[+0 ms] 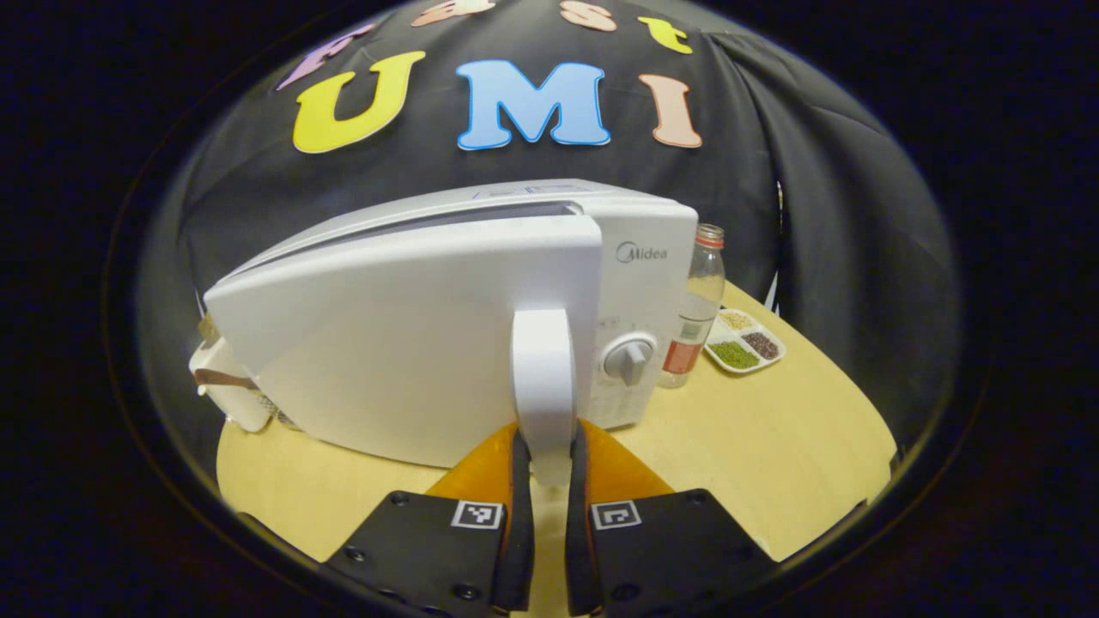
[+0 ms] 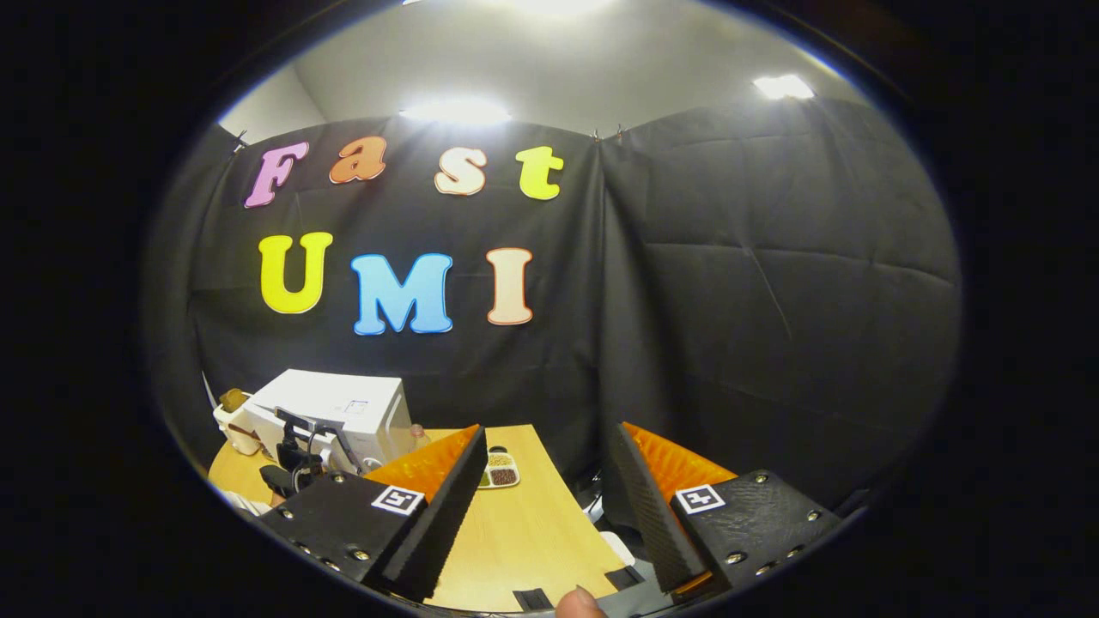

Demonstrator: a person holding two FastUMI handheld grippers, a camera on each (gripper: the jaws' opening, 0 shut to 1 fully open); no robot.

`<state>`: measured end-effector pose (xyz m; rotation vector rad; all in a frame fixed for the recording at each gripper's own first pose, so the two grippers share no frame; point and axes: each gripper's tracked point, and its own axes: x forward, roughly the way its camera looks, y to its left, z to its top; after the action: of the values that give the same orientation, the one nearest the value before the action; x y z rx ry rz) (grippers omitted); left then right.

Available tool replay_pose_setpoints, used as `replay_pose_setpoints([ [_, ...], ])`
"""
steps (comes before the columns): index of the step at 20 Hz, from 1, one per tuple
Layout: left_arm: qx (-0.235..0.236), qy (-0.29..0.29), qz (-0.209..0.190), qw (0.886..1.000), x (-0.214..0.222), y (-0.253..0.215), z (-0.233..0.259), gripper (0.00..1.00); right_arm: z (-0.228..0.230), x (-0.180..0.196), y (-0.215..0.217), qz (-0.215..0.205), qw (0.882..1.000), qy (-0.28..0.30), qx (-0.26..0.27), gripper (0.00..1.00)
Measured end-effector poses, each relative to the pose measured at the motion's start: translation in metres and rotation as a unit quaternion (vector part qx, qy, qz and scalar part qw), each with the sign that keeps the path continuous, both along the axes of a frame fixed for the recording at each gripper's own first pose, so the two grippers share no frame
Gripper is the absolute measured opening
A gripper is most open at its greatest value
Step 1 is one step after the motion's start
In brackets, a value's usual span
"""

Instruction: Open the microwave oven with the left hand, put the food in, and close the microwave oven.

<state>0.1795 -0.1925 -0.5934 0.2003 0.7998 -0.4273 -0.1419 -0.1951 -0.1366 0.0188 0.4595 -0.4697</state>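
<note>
Door ajar — left gripper [image 1: 547, 468] pinches the handle [image 1: 543, 378].

Right gripper [image 2: 543, 506] spread, empty, far right; a slipping pinch lets the microwave door [image 1: 403, 343] swing.

White plastic microwave oven [image 1: 412, 343] w/ grey dial [image 1: 629, 359], pale yellow wooden table [image 1: 755, 446], clear glass bottle [image 1: 697, 309] w/ red label, white tray [image 1: 743, 343] w/ green, brown & beige grains.

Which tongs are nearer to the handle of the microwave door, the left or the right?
Left. The left tongs are closed on the door handle of the microwave. The right tongs stand open, well back from it over the table.
</note>
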Motion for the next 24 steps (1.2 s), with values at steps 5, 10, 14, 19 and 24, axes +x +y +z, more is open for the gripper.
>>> replay_pose_setpoints([
  [5, 0.002, 0.022, 0.051, 0.998, -0.069, 0.072, 0.016, 0.23, -0.032, -0.004, 0.013, 0.050, 0.998, 0.006, 0.042, 0.91],
  [10, 0.046, 0.035, 0.088, 0.994, -0.108, 0.156, 0.020, 0.23, -0.061, -0.001, 0.042, 0.084, 0.992, 0.016, 0.096, 0.91],
  [14, 0.064, 0.057, 0.110, 0.990, -0.135, 0.213, 0.003, 0.23, -0.062, 0.006, 0.065, 0.090, 0.990, 0.020, 0.104, 0.92],
  [19, 0.025, 0.078, 0.102, 0.991, -0.141, 0.262, -0.001, 0.23, -0.072, 0.027, 0.105, 0.092, 0.991, 0.049, 0.083, 0.92],
  [24, 0.003, 0.081, 0.082, 0.993, -0.141, 0.320, 0.002, 0.22, -0.086, 0.055, 0.161, 0.096, 0.990, 0.074, 0.077, 0.92],
])
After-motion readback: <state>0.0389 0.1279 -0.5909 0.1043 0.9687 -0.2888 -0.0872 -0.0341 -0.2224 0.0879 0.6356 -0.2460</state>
